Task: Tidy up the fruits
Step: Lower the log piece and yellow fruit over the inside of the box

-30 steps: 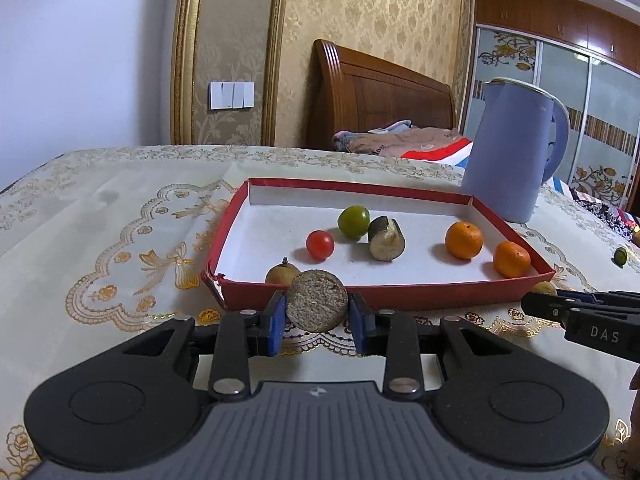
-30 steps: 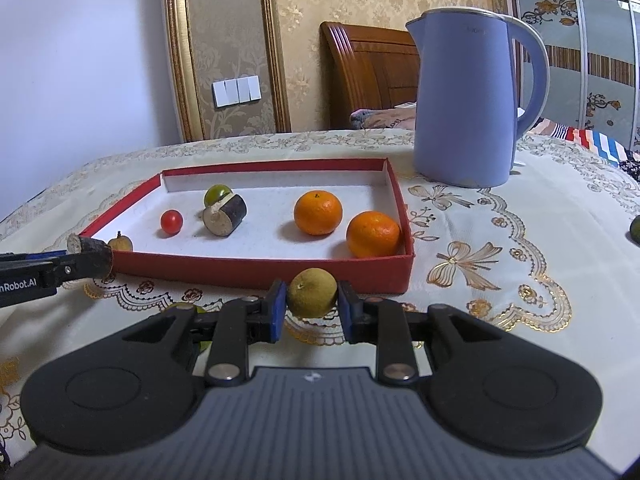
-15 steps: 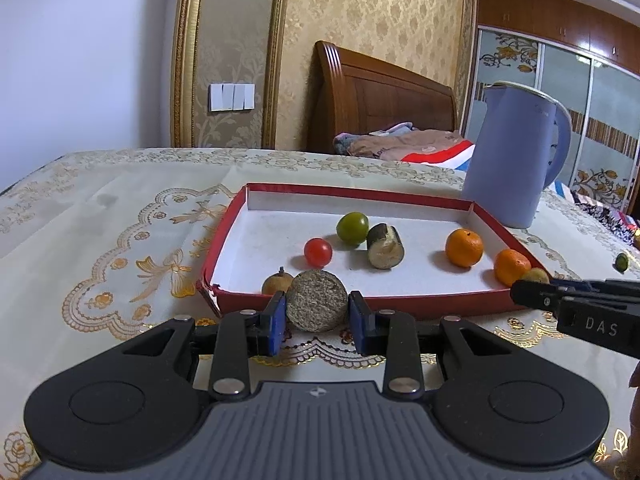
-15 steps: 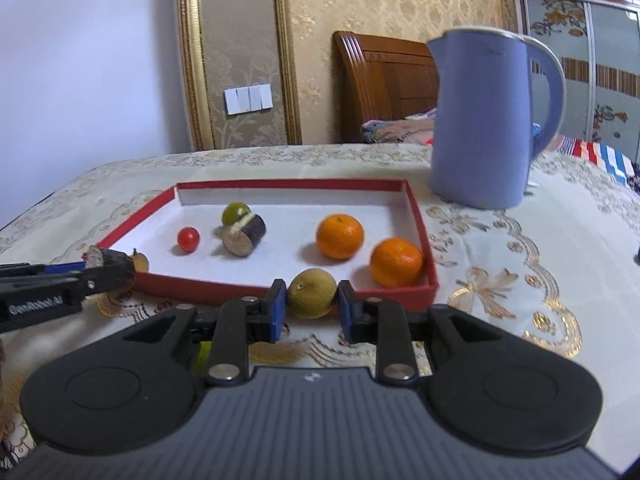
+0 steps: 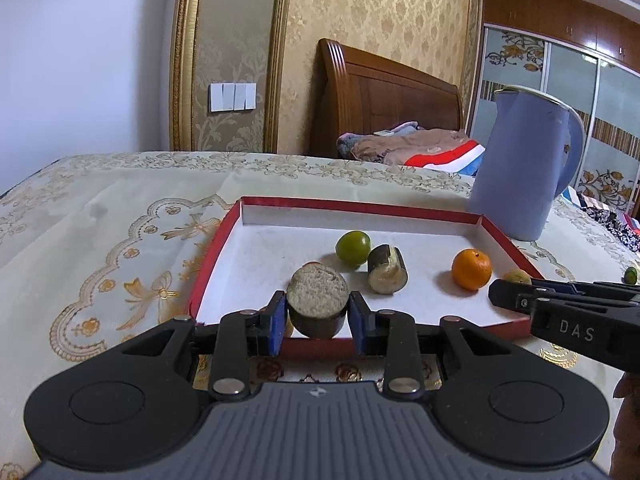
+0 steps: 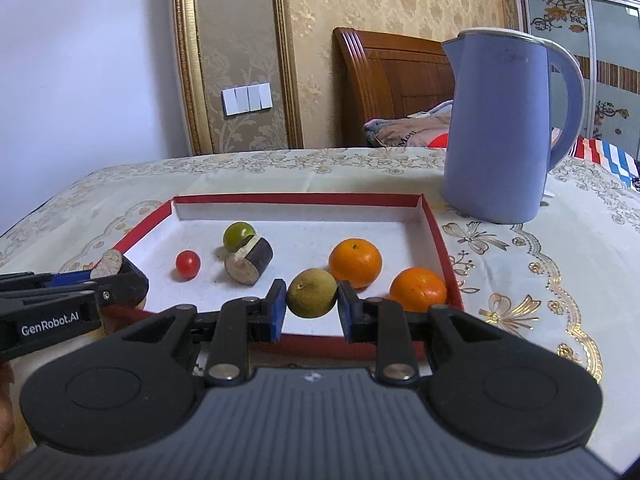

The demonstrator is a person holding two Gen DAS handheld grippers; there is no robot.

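Note:
My left gripper (image 5: 318, 316) is shut on a dark-skinned cut stub with a pale, grainy face (image 5: 318, 298), held over the near rim of the red tray (image 5: 356, 204). My right gripper (image 6: 312, 306) is shut on a yellow-green round fruit (image 6: 312, 293), also above the tray's near rim (image 6: 298, 199). Inside the tray lie a green fruit (image 6: 239, 236), a second cut stub (image 6: 249, 261), a red cherry tomato (image 6: 187, 263) and two oranges (image 6: 355, 263) (image 6: 418, 290). Each gripper shows at the edge of the other's view, the left (image 6: 102, 280) and the right (image 5: 508, 286).
A tall blue kettle (image 6: 496, 128) stands behind the tray's right corner. A small green fruit (image 5: 631, 275) lies on the embroidered cloth (image 5: 100, 216) far right. A wooden headboard and bedding sit beyond the table.
Both grippers have moved forward and slightly up with their loads, from short of the tray to over its near rim. The tray's contents have not shifted.

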